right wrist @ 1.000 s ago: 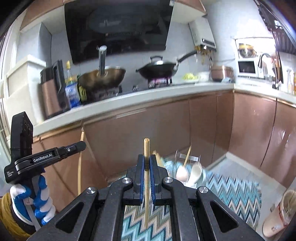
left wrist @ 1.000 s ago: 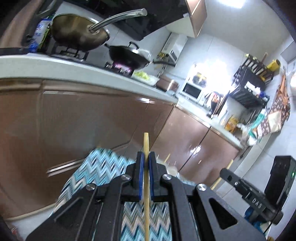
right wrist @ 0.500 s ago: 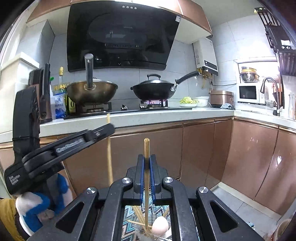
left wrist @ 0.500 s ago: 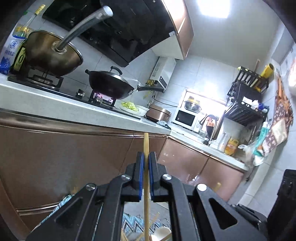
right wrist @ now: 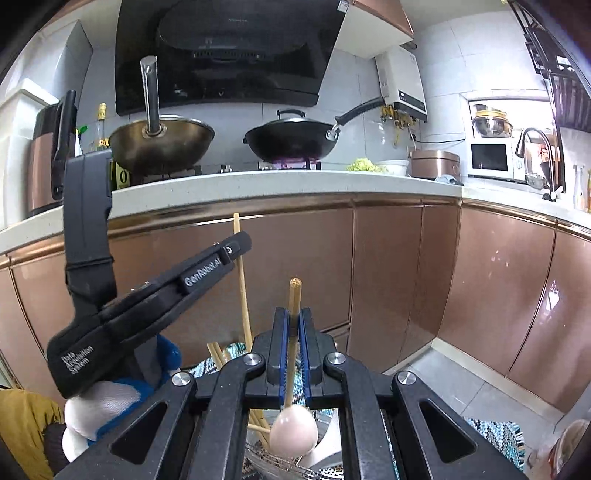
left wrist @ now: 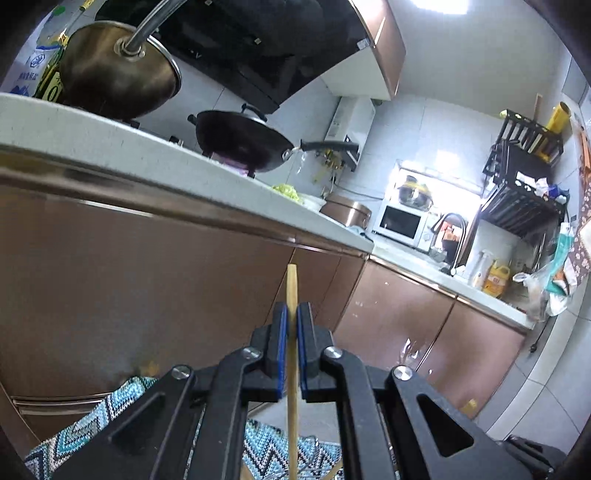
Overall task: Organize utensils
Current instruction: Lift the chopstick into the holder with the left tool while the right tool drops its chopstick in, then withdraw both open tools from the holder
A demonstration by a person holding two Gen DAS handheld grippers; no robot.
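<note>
Both tongs sink toward the wire basket [right wrist: 273, 463]; left tongs [left wrist: 291, 347] clamp one upright chopstick [left wrist: 292, 413], right tongs [right wrist: 291, 350] another chopstick [right wrist: 294, 295], ready for slotting in.

bright overhead ceiling light [left wrist: 439, 3] and a glaring lit window niche [left wrist: 439, 195], up and right of the tool, wash out detail. glossy copper-brown cabinet doors [right wrist: 491, 288] ahead carry reflections; fisheye bending and dark vignetting mark the edges.

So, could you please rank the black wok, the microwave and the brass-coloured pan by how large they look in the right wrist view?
1. black wok and brass-coloured pan: these look about alike, so I would not rank them.
2. microwave: clearly smallest, though it stands further away.
</note>
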